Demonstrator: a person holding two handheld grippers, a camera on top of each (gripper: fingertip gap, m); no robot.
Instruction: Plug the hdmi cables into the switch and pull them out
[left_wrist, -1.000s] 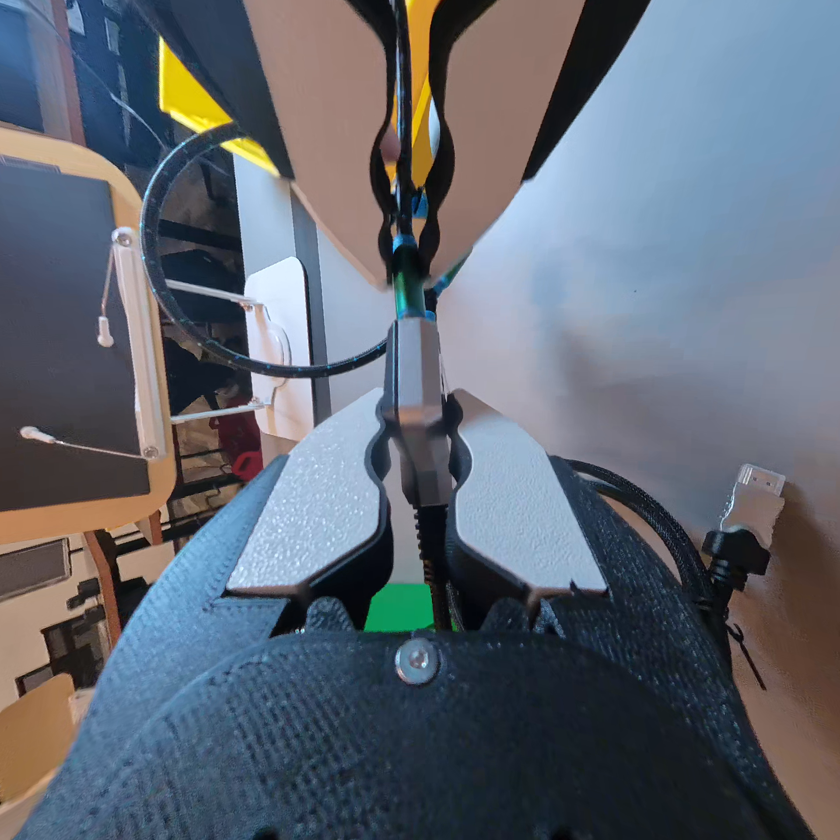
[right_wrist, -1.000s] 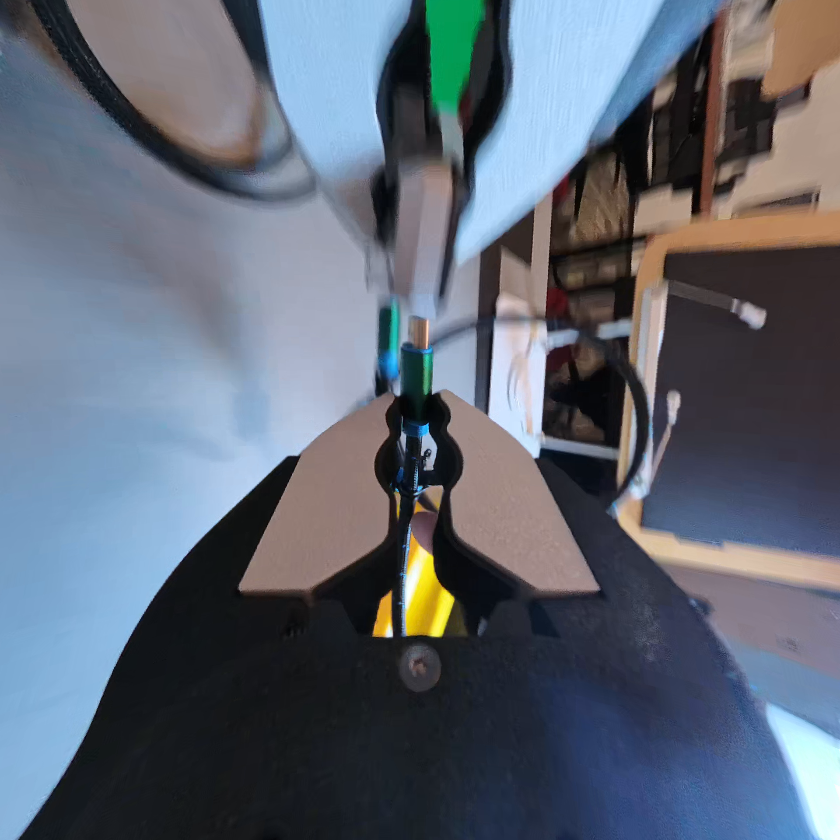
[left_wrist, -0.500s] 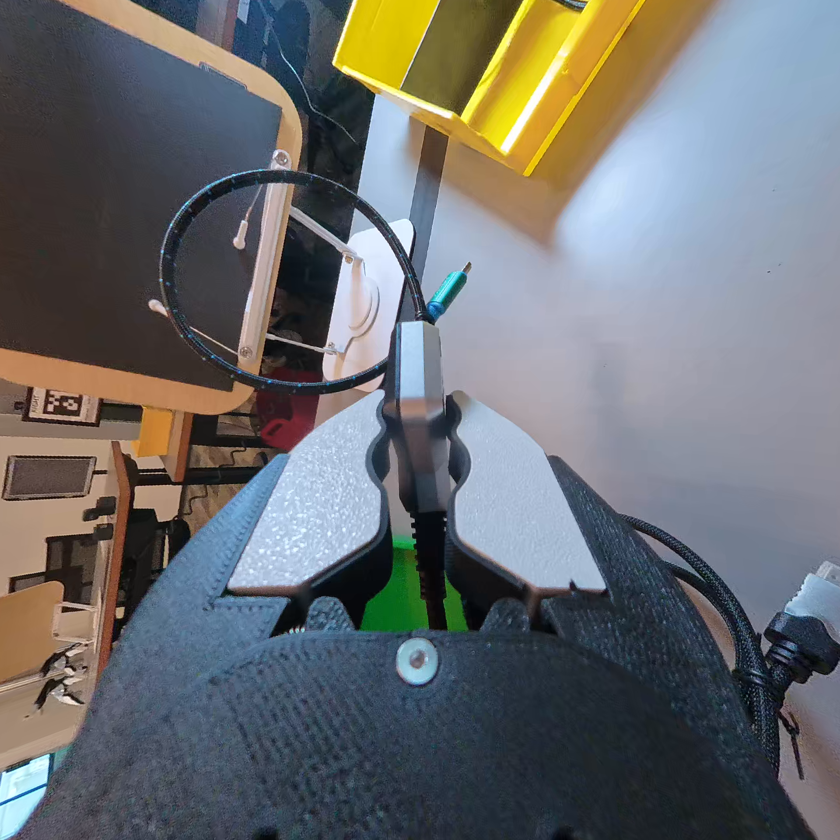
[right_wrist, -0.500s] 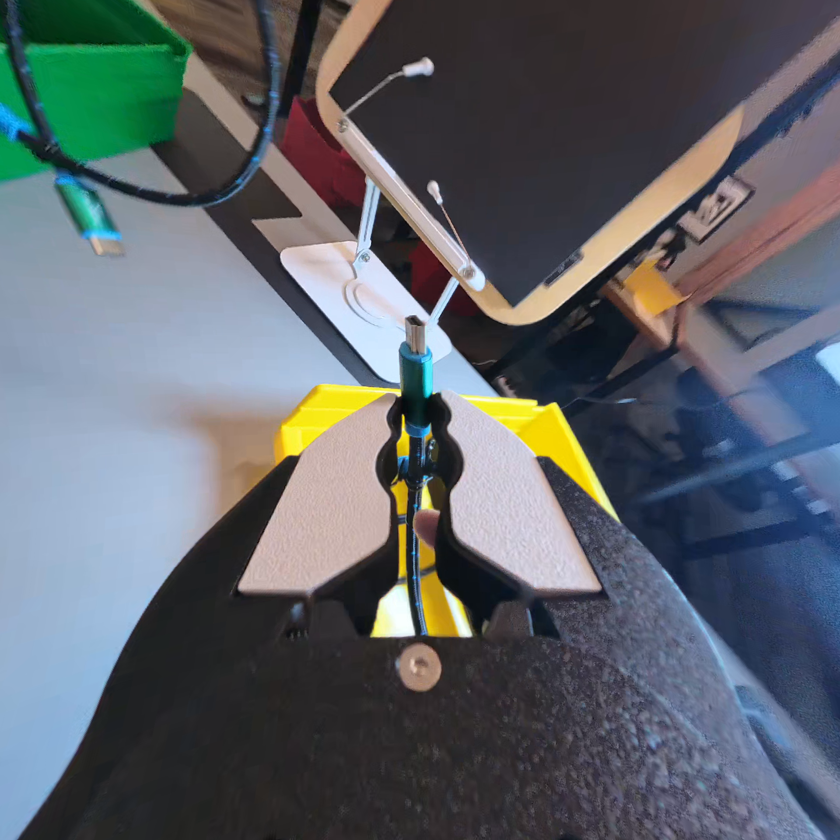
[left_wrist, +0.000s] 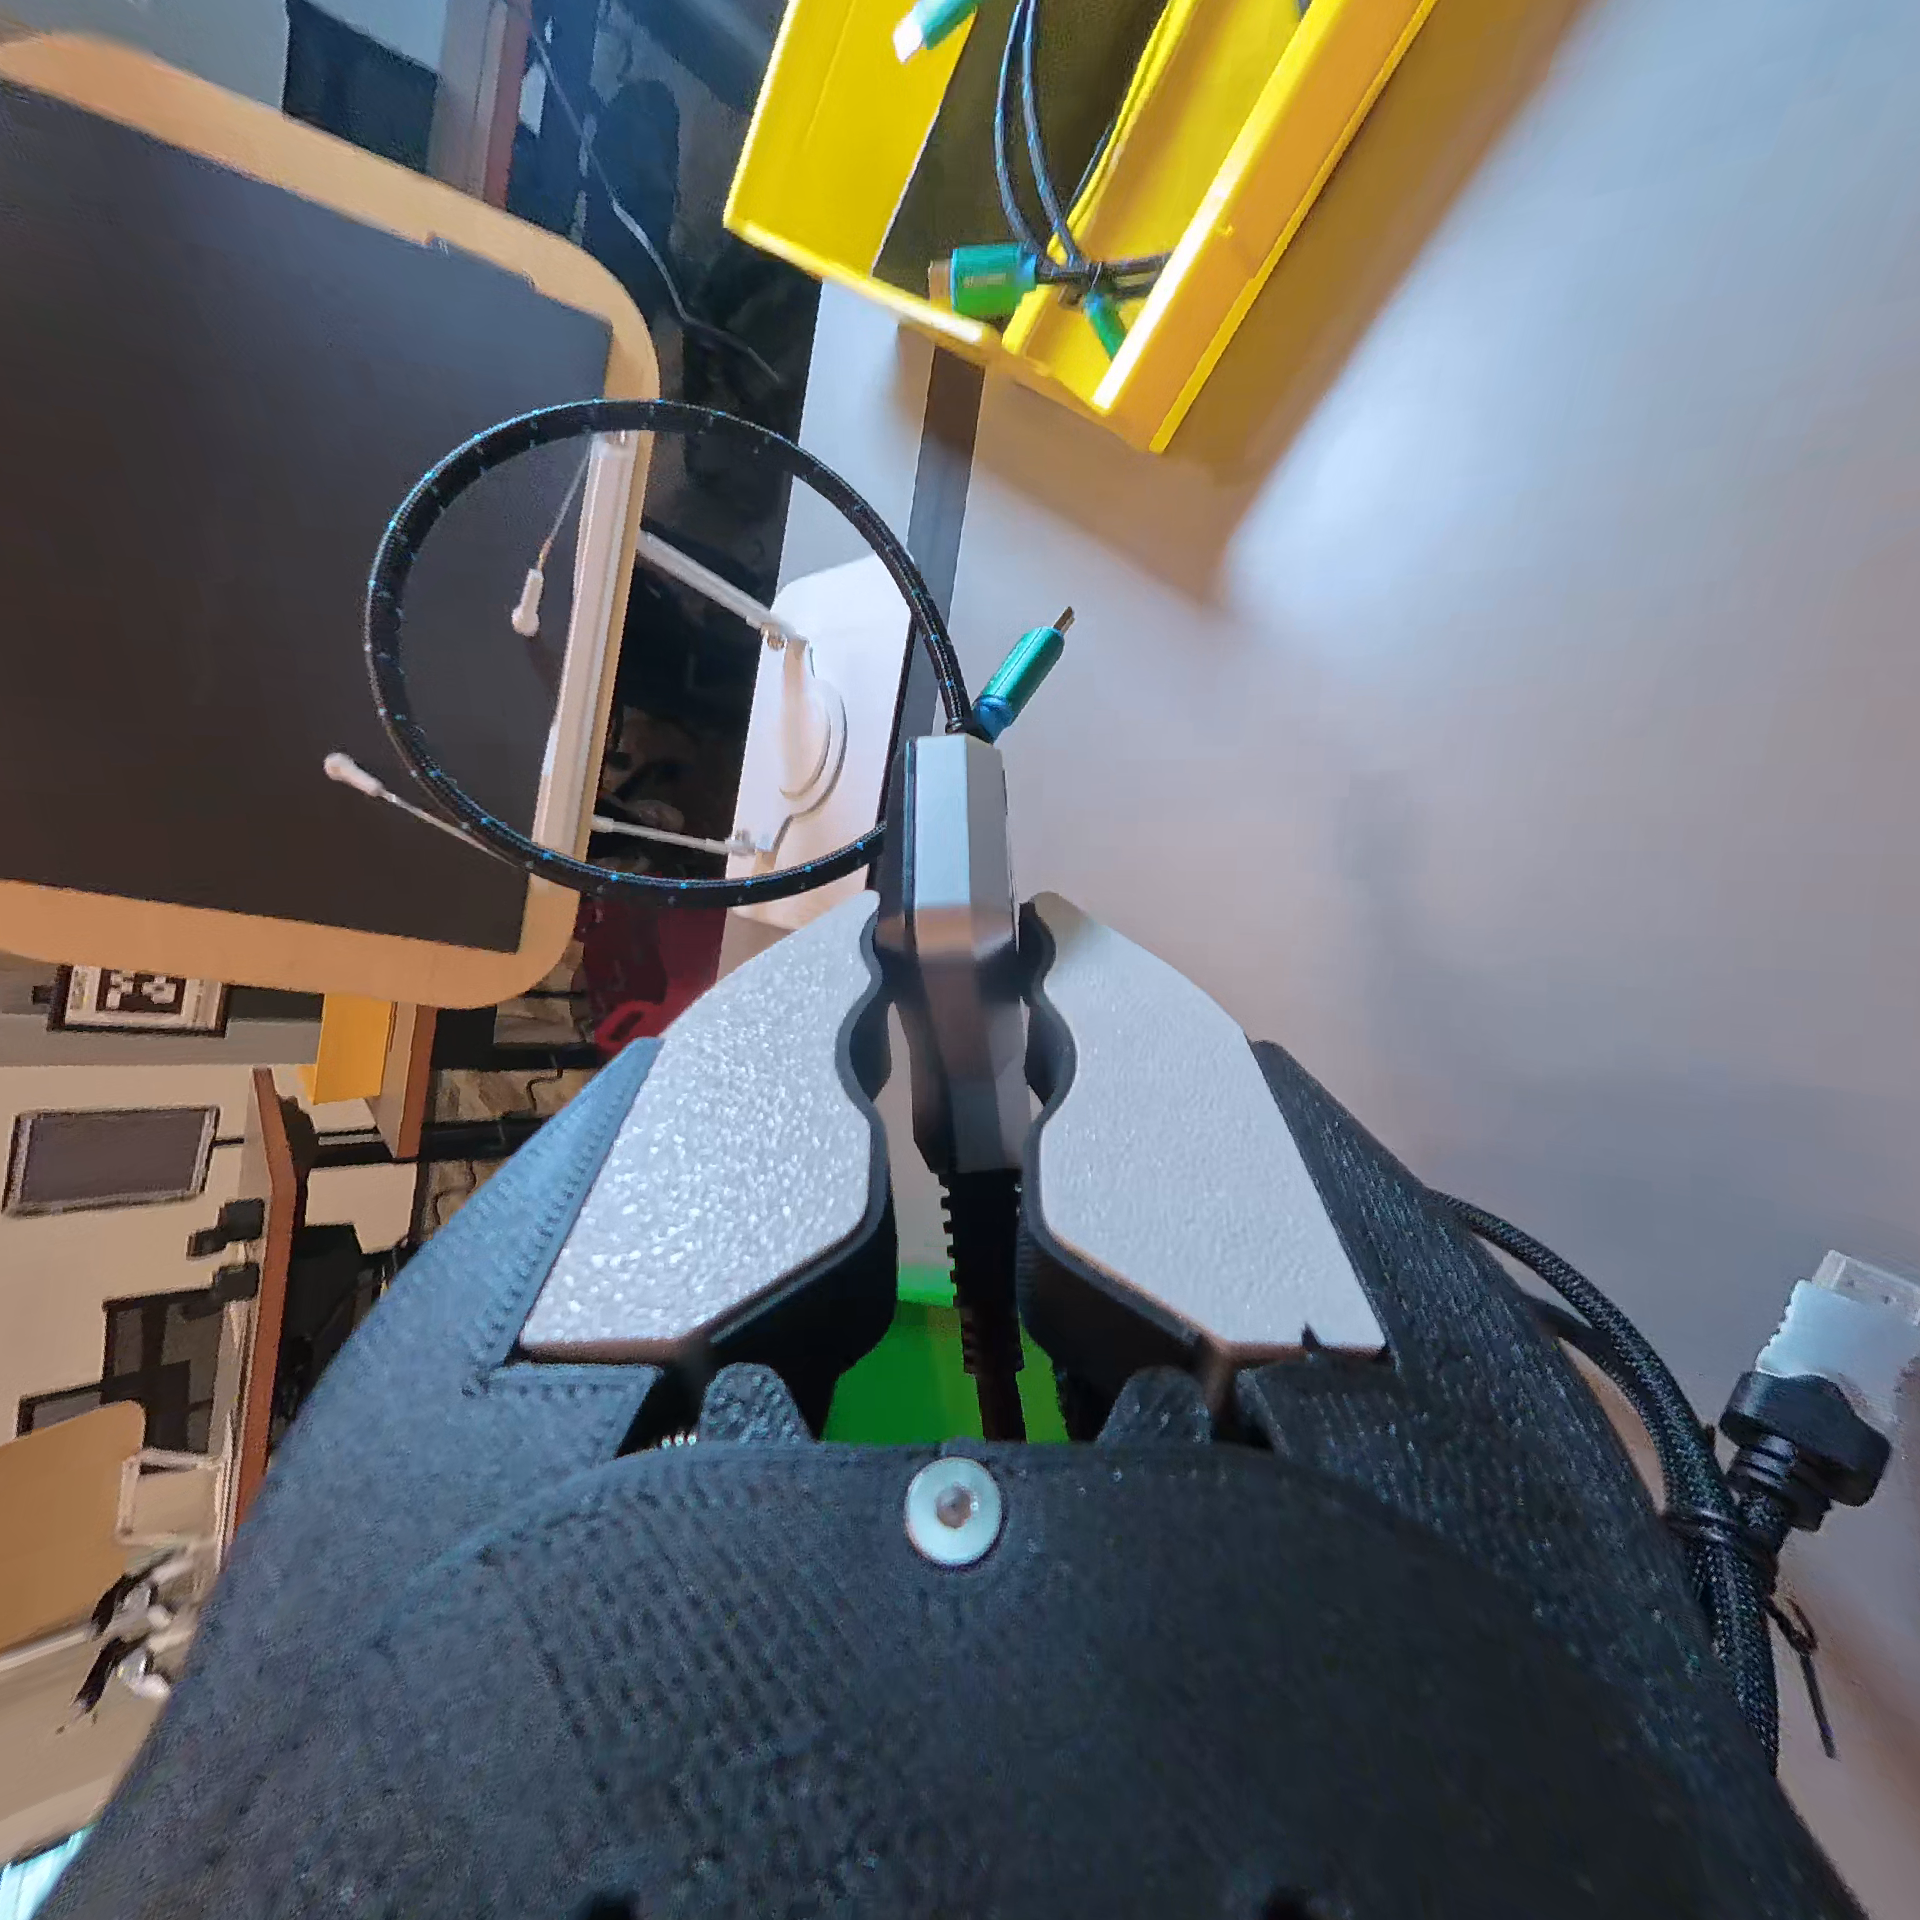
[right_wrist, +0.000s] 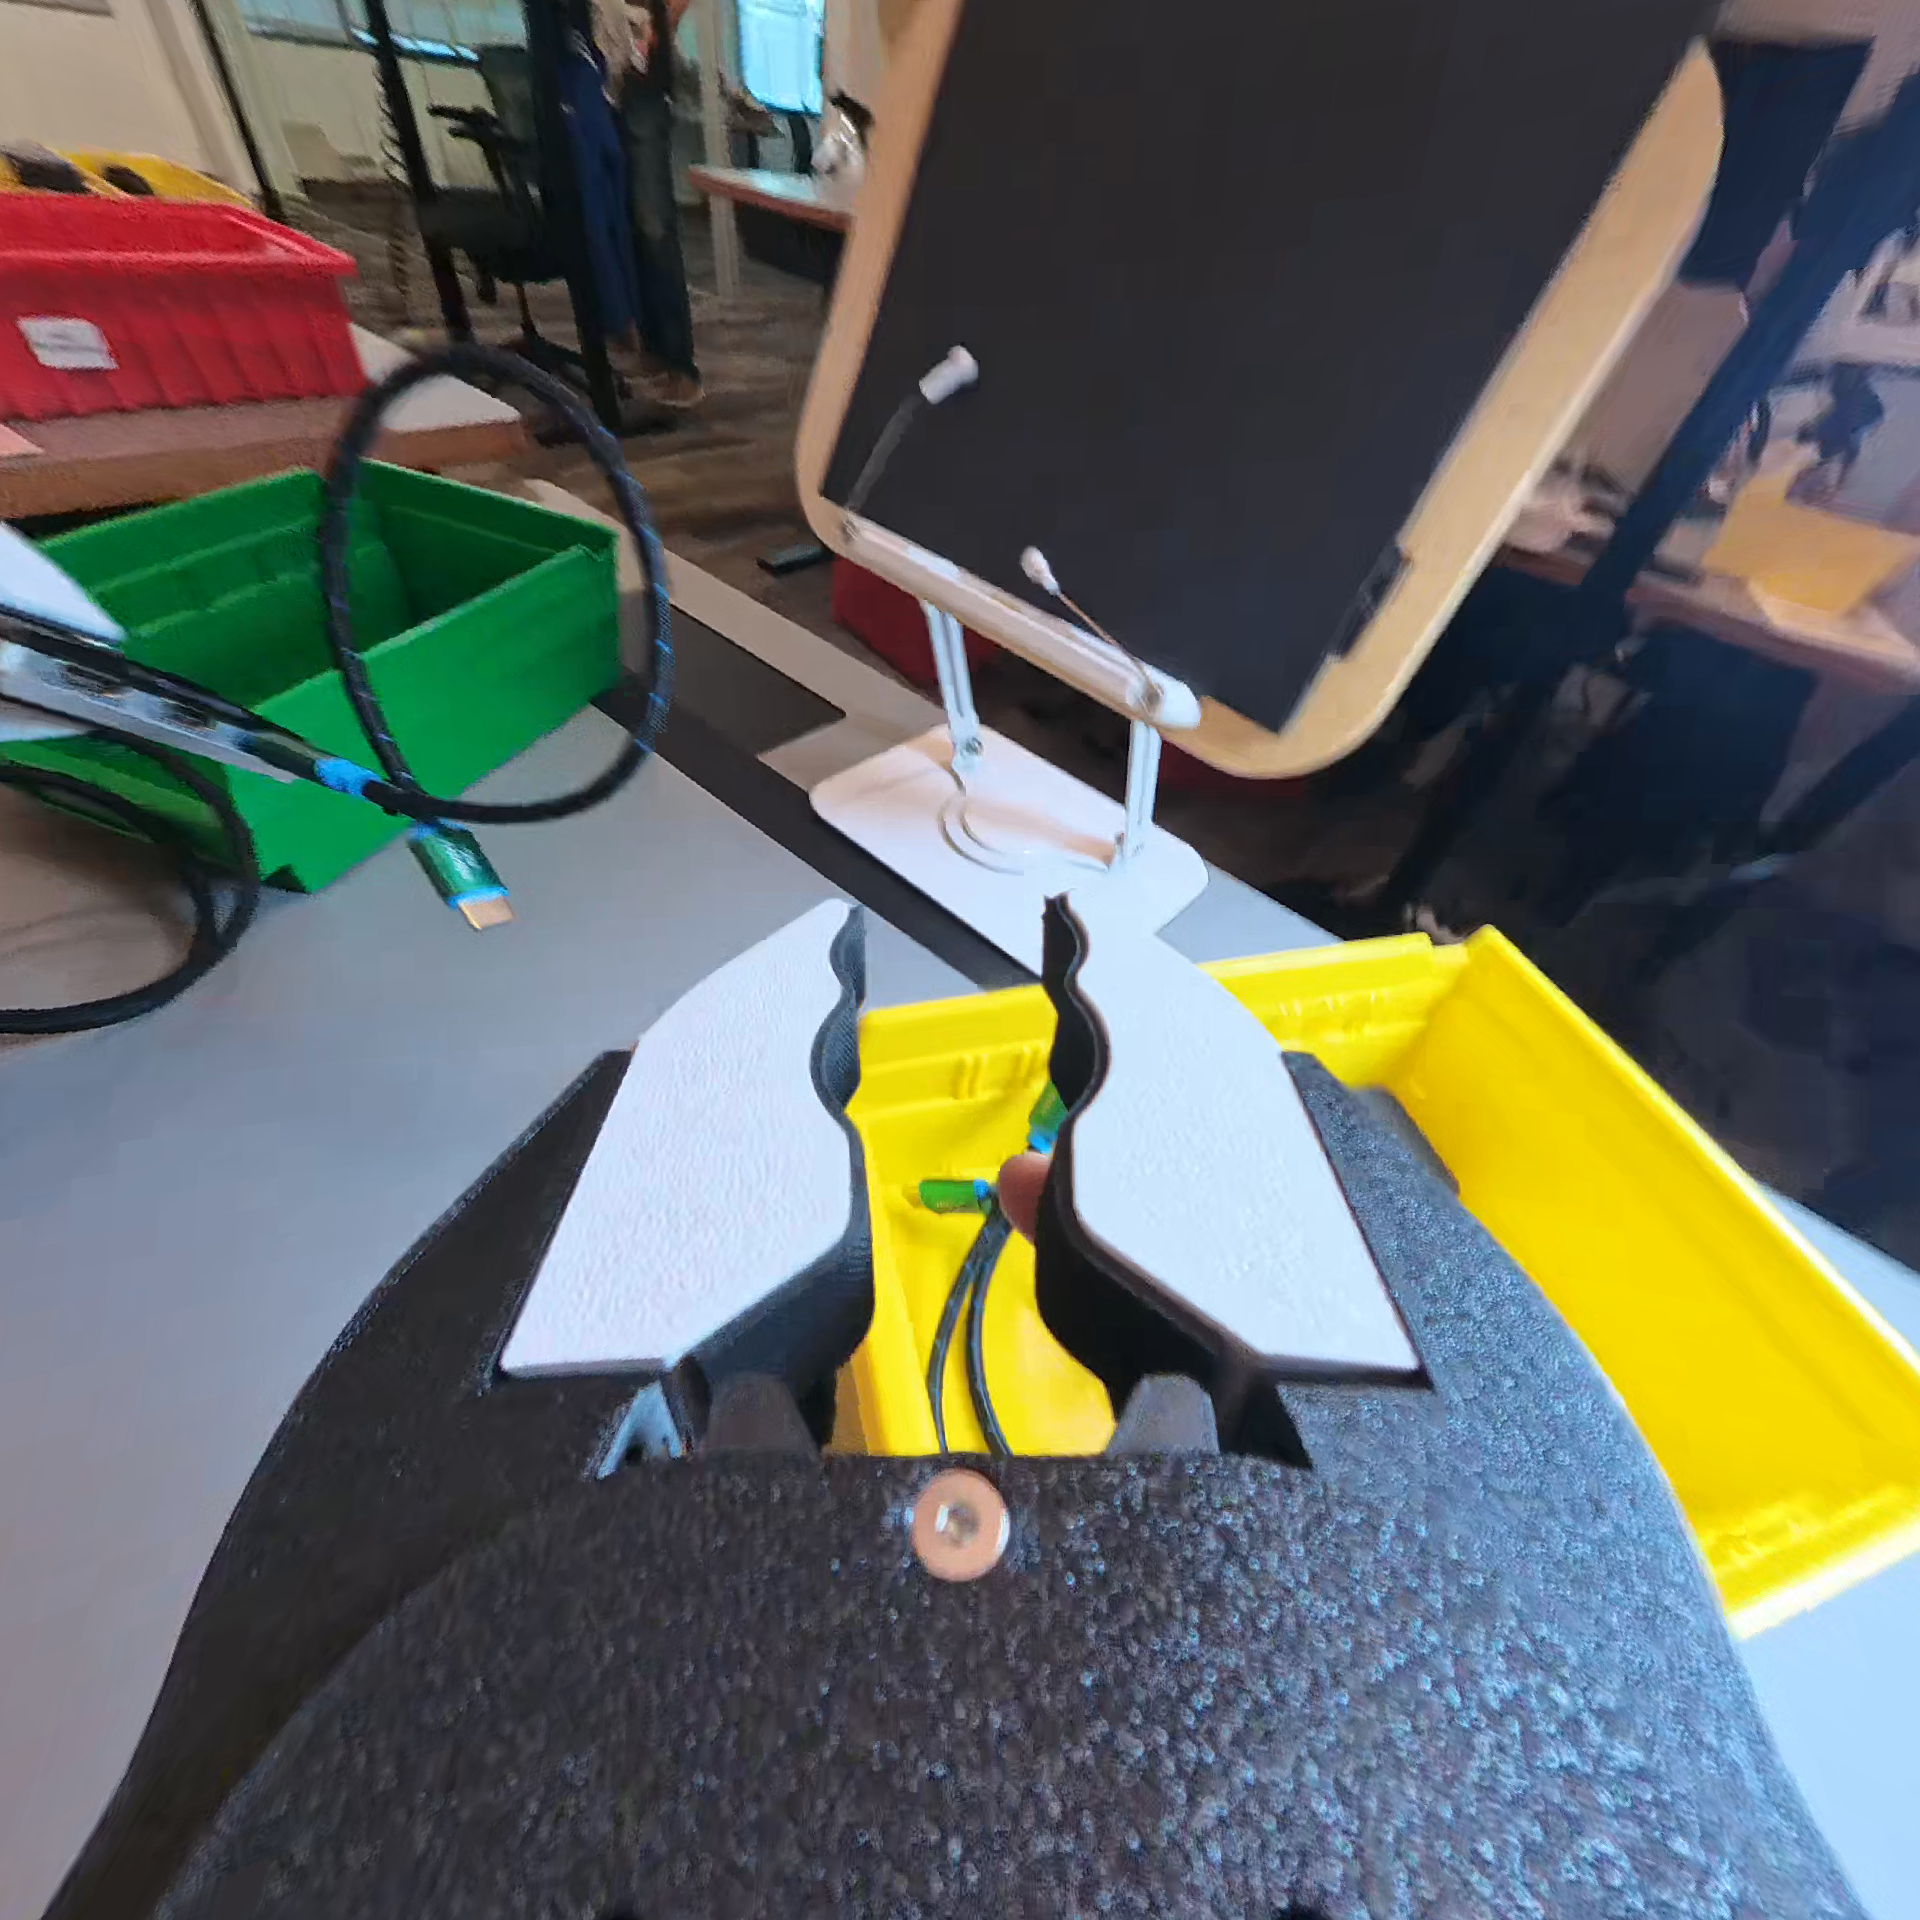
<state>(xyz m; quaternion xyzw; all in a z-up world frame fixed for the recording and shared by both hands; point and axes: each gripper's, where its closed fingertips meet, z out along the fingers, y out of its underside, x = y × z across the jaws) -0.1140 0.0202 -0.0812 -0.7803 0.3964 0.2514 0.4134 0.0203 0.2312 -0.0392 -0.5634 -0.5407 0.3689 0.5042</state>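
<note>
The left gripper (left_wrist: 954, 940) is closed on the switch (left_wrist: 956, 914), a slim grey box held on edge between the two pale fingers (left_wrist: 727, 1143), its thick black lead running back down the gap toward the handle. From the far end of the switch a braided black cable (left_wrist: 436, 582) curls out in a wide loop to the left and comes back round, ending in a green plug (left_wrist: 1023, 670) that hangs free just beyond the switch, its metal tip pointing away over the grey table (left_wrist: 1507, 727). Low on the right of the same view another black braided cable runs along the table to a silver plug (left_wrist: 1839, 1320) lying flat on it.

The right gripper (right_wrist: 951, 940) stands open with a clear gap between its fingers (right_wrist: 707, 1164) and nothing in them. It hovers over a yellow bin (right_wrist: 1579, 1195) at the table's edge. Through the gap, inside the bin, lies a thin dark cable with green plugs (right_wrist: 951, 1195); the left wrist view shows the same bin farther off with that cable resting in it. A fingertip shows in the gap beside the right finger.

To the left in the right wrist view, the other gripper holds the switch in the air near a green bin (right_wrist: 416, 644), the looped cable and its loose green plug dangling below it. Behind the yellow bin a black board with a wooden rim (right_wrist: 1247, 343) leans on a white wire stand (right_wrist: 997, 821). A red crate (right_wrist: 166, 301) sits well back on the left.
</note>
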